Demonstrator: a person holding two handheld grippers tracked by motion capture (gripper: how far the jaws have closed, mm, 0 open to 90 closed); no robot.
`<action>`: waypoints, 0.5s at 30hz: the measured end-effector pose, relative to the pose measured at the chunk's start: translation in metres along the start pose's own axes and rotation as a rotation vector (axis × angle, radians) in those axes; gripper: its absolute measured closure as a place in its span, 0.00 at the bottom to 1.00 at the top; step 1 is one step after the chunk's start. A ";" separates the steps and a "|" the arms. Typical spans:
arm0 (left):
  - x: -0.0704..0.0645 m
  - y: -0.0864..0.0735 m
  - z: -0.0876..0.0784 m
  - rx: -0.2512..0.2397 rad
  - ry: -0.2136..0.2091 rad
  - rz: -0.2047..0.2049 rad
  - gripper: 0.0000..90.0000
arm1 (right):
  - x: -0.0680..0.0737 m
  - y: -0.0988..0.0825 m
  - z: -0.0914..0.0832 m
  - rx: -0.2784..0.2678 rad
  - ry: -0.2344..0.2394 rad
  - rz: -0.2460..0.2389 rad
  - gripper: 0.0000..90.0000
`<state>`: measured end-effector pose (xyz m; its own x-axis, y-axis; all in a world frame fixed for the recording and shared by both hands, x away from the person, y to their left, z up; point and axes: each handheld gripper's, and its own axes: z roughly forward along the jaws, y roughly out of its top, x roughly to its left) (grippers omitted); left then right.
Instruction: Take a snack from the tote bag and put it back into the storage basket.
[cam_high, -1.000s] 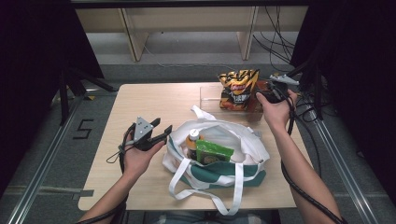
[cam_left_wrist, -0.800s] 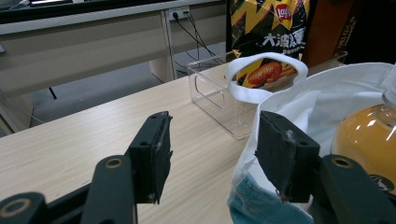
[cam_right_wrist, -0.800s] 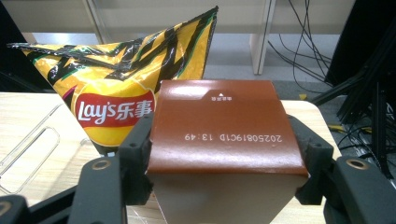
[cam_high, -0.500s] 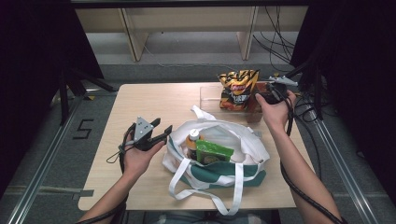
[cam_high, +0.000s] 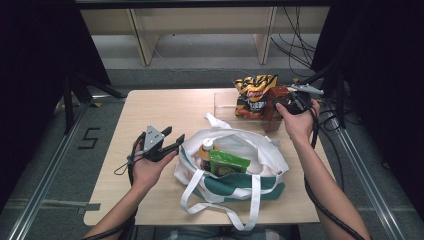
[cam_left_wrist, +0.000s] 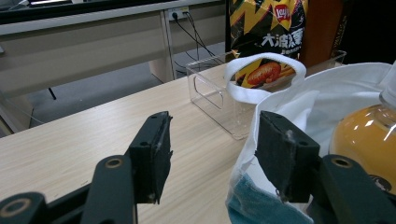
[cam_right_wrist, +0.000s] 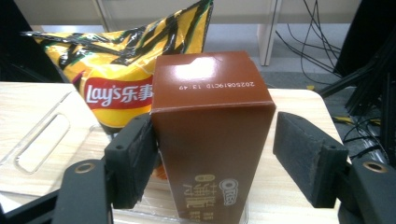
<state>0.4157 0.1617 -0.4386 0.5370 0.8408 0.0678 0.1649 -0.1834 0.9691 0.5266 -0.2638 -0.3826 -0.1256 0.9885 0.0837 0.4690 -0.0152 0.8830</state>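
Note:
A brown Oreo box (cam_right_wrist: 212, 135) stands upright in the clear bin (cam_high: 225, 102) at the table's far right, next to a yellow Lay's chips bag (cam_high: 254, 92). My right gripper (cam_right_wrist: 215, 158) straddles the box (cam_high: 276, 102). Its jaws have just been opening: the left pad is at the box's side and the right pad stands clear of it. My left gripper (cam_high: 175, 142) is open at the left rim of the white and green tote bag (cam_high: 235, 185). In the left gripper view its right jaw is against the bag's cloth (cam_left_wrist: 299, 102). Nothing is gripped.
Inside the tote are an orange drink bottle (cam_high: 205, 150) and a green packet (cam_high: 227, 163). Its white handles trail toward the table's front edge. Bare wooden tabletop (cam_high: 150, 110) lies to the left. Cables (cam_high: 330, 117) hang off the right edge.

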 end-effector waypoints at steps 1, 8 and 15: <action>0.000 0.000 0.000 -0.001 0.001 -0.003 0.49 | -0.002 0.000 -0.001 -0.004 0.019 -0.020 0.36; 0.001 0.000 -0.001 -0.001 0.007 -0.004 0.49 | -0.003 0.001 -0.015 0.003 0.031 0.006 0.40; 0.000 0.001 -0.001 -0.004 0.009 -0.006 0.49 | -0.007 -0.003 -0.028 0.003 0.054 0.012 0.47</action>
<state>0.4150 0.1627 -0.4377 0.5286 0.8465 0.0638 0.1648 -0.1761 0.9705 0.5019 -0.2751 -0.3729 -0.1671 0.9786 0.1198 0.4732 -0.0270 0.8805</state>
